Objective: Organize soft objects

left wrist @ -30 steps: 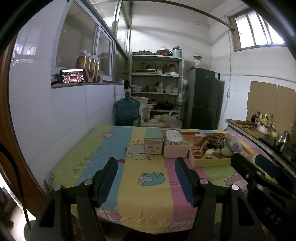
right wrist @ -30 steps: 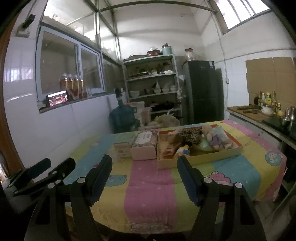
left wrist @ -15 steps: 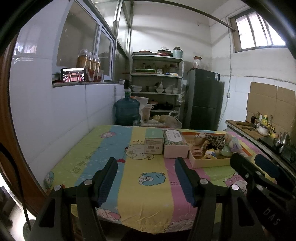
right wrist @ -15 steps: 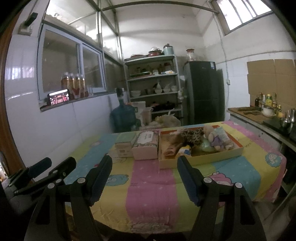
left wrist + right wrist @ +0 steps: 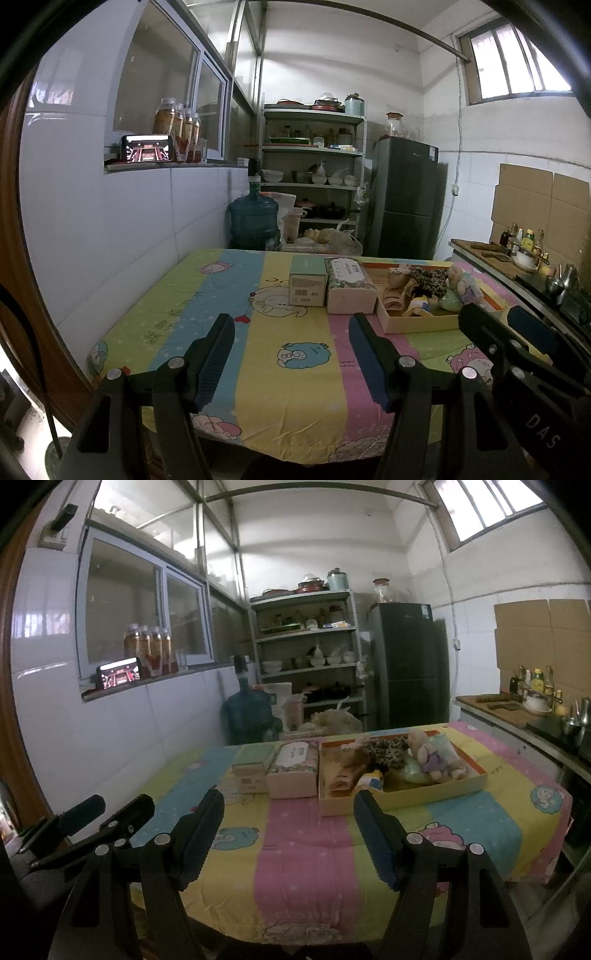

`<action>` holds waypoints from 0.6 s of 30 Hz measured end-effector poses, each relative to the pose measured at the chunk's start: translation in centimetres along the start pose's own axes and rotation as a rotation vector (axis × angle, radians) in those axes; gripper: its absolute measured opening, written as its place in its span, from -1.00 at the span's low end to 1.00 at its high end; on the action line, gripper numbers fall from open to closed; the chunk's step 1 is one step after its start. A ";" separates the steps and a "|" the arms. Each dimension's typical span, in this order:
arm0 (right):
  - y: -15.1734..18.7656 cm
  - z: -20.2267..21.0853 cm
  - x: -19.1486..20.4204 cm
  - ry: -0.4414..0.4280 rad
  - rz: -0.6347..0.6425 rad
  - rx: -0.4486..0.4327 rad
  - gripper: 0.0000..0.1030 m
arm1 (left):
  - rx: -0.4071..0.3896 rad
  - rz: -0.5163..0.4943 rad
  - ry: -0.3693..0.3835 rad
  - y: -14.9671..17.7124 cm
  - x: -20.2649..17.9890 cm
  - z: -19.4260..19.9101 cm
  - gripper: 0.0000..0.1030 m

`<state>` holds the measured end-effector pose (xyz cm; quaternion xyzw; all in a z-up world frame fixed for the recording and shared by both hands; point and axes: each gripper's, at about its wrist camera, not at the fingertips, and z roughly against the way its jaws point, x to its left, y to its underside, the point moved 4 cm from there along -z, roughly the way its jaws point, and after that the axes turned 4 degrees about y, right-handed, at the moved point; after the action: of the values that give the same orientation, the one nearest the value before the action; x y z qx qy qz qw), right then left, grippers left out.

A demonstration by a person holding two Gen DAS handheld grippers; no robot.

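A shallow cardboard tray sits on the striped cartoon tablecloth. It holds a plush doll, a leopard-print soft piece and other soft items. Left of the tray lie a floral tissue pack and a green box. My left gripper hangs open and empty over the table's near edge. Beside it on the right, my right gripper is also open and empty, short of the tray.
A tiled wall runs along the table's left side. Behind the table stand a blue water jug, a metal shelf rack and a dark fridge. A counter with bottles and pots runs along the right.
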<state>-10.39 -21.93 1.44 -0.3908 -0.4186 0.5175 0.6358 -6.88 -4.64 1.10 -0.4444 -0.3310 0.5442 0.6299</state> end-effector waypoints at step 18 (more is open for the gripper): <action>0.0 0.0 0.4 -0.006 0.008 -0.001 0.45 | -0.002 0.000 -0.002 0.0 0.1 0.1 0.24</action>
<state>-10.37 -21.51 1.52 -0.3913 -0.4193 0.5210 0.6322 -6.92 -4.50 1.12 -0.4445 -0.3321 0.5443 0.6291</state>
